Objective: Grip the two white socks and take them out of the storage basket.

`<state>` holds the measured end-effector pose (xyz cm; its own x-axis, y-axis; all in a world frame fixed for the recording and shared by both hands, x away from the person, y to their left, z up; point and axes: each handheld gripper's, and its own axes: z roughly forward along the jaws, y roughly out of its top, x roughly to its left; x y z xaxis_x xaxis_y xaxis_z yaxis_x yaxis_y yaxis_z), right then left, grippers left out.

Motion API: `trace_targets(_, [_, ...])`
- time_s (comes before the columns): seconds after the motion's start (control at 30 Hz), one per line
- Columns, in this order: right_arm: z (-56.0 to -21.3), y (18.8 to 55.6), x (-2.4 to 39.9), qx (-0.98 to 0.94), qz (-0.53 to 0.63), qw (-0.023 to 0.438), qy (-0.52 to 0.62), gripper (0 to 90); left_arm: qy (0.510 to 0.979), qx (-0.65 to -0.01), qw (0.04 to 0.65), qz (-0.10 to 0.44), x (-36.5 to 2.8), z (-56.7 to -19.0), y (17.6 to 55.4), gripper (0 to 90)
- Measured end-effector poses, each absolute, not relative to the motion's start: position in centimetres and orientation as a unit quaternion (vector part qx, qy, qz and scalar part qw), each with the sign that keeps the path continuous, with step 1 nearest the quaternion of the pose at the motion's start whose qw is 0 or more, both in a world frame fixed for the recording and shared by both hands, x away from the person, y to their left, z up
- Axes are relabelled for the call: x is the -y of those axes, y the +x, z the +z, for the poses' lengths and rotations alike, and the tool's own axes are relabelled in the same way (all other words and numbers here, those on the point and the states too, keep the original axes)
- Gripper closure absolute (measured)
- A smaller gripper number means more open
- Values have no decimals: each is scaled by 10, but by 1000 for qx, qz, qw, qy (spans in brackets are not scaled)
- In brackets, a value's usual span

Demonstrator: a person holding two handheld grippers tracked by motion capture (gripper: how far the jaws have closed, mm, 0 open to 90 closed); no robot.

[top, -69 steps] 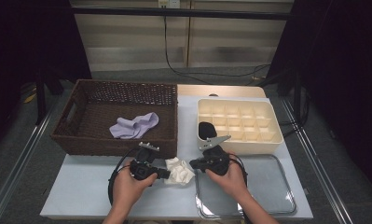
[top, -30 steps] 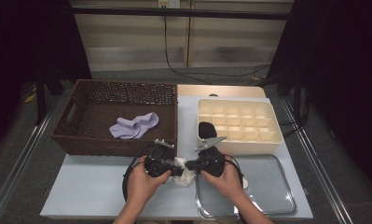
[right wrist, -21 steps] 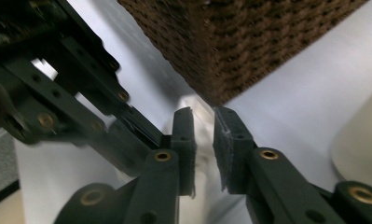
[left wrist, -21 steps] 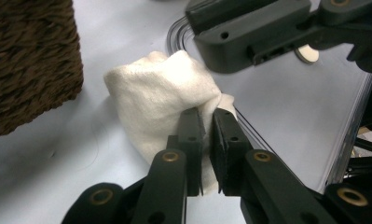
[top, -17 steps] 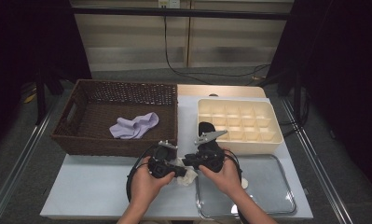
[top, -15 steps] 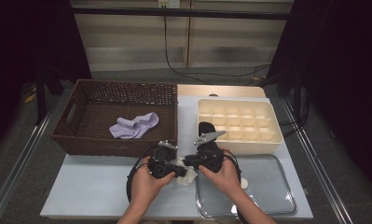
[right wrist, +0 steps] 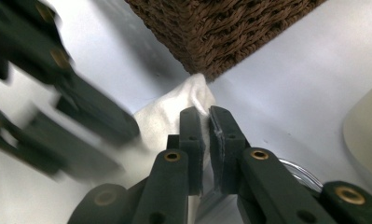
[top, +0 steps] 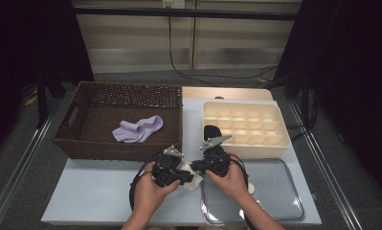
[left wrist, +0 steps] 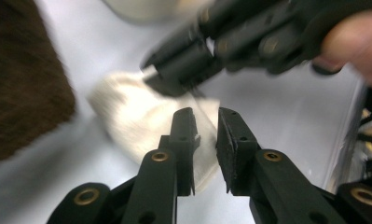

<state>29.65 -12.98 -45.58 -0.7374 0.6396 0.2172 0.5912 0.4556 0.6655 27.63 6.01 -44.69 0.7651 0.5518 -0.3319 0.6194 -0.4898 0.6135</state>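
Cloth: small white crumpled fabric piece [top: 192, 168] is laid on the pale table [top: 97, 191], beside the brown wicker basket's [top: 83, 143] front edge, just left of the clear tray's [top: 275, 191] rim.
Left gripper [left wrist: 204, 122]: jaws are narrowly parted above the cloth edge; a grip cannot be told.
Right gripper [right wrist: 206, 119]: jaws are nearly closed, pinched on cloth.

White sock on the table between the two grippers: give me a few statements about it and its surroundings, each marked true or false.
1. The white sock lies on the table, in front of the wicker basket. True.
2. The right gripper is nearly shut with an edge of the white sock between its jaws. True.
3. The lilac sock lies in the cream divided box. False: it lies in the wicker basket.
4. The white sock lies on the clear tray. False: it lies on the table, left of the tray.
5. A dark item sits in a near-left compartment of the cream divided box. True.
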Motion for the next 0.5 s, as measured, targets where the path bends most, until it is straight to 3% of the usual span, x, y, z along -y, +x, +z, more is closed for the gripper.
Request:
trace_targets(0.23, [-452, 295, 136, -845, 391, 39, 364, 712, 862, -340, 375, -37, -62, -454, 273, 774])
trace_targets(0.5, [-454, 288, 140, -840, 392, 24, 374, 653, 854, -353, 382, -36, -63, -456, 272, 773])
